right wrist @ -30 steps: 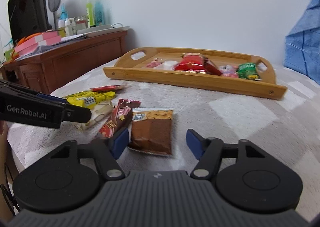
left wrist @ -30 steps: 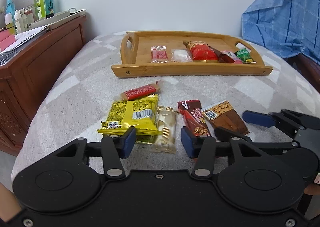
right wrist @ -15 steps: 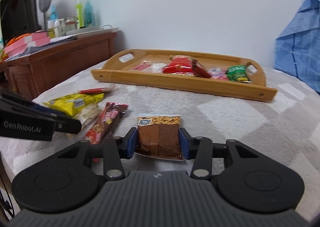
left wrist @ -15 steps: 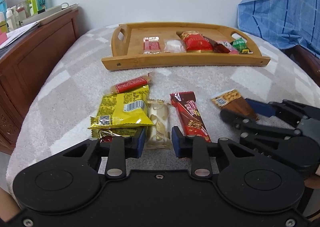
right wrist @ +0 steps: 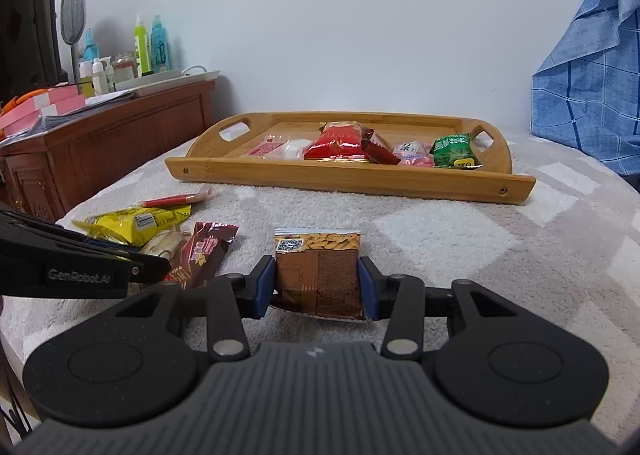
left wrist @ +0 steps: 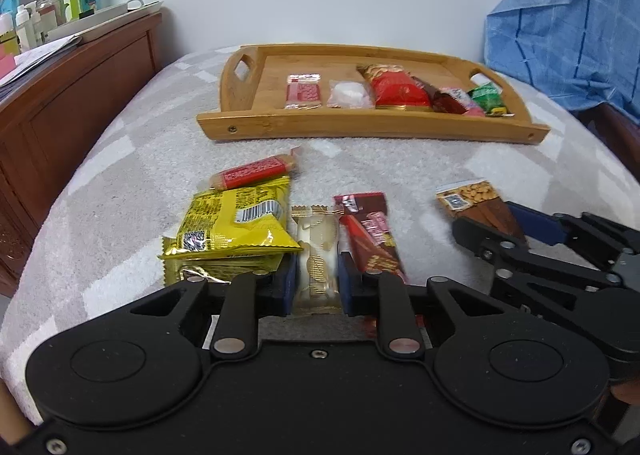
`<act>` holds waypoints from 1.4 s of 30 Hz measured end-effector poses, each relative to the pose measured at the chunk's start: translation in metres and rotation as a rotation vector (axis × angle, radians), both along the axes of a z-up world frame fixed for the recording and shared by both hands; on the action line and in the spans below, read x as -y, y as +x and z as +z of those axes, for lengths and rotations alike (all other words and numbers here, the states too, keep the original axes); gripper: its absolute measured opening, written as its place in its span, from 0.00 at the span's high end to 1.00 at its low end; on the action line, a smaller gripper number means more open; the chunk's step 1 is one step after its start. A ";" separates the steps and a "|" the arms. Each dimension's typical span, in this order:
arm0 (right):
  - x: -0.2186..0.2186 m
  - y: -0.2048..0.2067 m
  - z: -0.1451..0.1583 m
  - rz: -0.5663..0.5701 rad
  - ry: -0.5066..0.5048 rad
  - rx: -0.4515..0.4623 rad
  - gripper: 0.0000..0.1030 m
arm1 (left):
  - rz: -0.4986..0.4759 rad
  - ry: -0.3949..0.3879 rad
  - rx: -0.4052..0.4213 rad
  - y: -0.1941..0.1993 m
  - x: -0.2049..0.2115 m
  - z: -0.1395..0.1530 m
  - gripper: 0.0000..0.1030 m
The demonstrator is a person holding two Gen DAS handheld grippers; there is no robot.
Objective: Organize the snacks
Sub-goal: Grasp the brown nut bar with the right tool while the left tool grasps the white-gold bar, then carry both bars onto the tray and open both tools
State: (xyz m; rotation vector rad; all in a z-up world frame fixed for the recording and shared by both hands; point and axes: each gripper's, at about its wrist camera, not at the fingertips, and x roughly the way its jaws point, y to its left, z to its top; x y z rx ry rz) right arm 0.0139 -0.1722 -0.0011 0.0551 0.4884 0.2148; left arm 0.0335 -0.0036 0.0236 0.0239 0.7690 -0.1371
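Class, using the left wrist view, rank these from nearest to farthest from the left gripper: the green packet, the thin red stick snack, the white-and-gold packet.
1. white-and-gold packet: clamped in the left gripper.
2. thin red stick snack: mid-bed, left.
3. green packet: wooden tray's right end.

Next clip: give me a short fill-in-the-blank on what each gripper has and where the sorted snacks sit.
1. The left gripper is shut on the ____ packet.
2. The right gripper is shut on the ____ packet printed with nuts.
3. The sorted snacks lie in the wooden ____.
4. The yellow packet lies on the ____ side of the left gripper.

Missing words: white; brown; tray; left
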 end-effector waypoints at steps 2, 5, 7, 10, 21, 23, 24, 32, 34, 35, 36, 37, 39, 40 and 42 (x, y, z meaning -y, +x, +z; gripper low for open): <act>0.002 0.000 0.001 -0.008 0.009 0.004 0.54 | -0.005 -0.003 0.009 -0.003 0.002 0.004 0.80; 0.005 0.001 0.004 -0.017 0.025 0.009 0.54 | -0.007 -0.016 0.030 -0.008 0.003 0.014 0.80; 0.009 0.004 0.008 -0.019 0.042 0.009 0.54 | -0.007 -0.024 0.049 -0.009 0.003 0.022 0.80; 0.017 0.011 0.015 -0.029 0.064 0.010 0.54 | -0.004 -0.026 0.083 -0.009 0.005 0.036 0.80; 0.063 0.059 0.046 -0.117 0.155 0.015 0.54 | 0.025 -0.048 0.139 0.034 0.005 0.069 0.80; 0.071 0.071 0.051 -0.125 0.149 0.026 0.54 | 0.026 -0.059 0.147 0.047 0.006 0.076 0.80; 0.074 0.077 0.054 -0.129 0.148 0.029 0.54 | 0.028 -0.064 0.151 0.054 0.006 0.079 0.80; 0.115 0.142 0.064 -0.147 0.230 -0.026 0.54 | 0.052 -0.112 0.148 0.127 0.011 0.091 0.80; 0.124 0.157 0.064 -0.159 0.262 -0.040 0.54 | 0.052 -0.108 0.141 0.147 0.015 0.089 0.80; 0.127 0.163 0.064 -0.164 0.270 -0.045 0.54 | 0.051 -0.103 0.135 0.157 0.017 0.088 0.80; 0.130 0.170 0.064 -0.166 0.271 -0.051 0.54 | 0.047 -0.097 0.128 0.167 0.020 0.085 0.80; 0.132 0.176 0.064 -0.167 0.269 -0.057 0.54 | 0.050 -0.092 0.119 0.177 0.022 0.083 0.80; 0.135 0.189 0.062 -0.162 0.264 -0.071 0.54 | 0.063 -0.088 0.096 0.196 0.024 0.077 0.80; 0.137 0.195 0.061 -0.159 0.262 -0.079 0.54 | 0.068 -0.094 0.082 0.206 0.025 0.074 0.80; 0.139 0.206 0.058 -0.152 0.255 -0.095 0.54 | 0.074 -0.097 0.061 0.221 0.026 0.066 0.80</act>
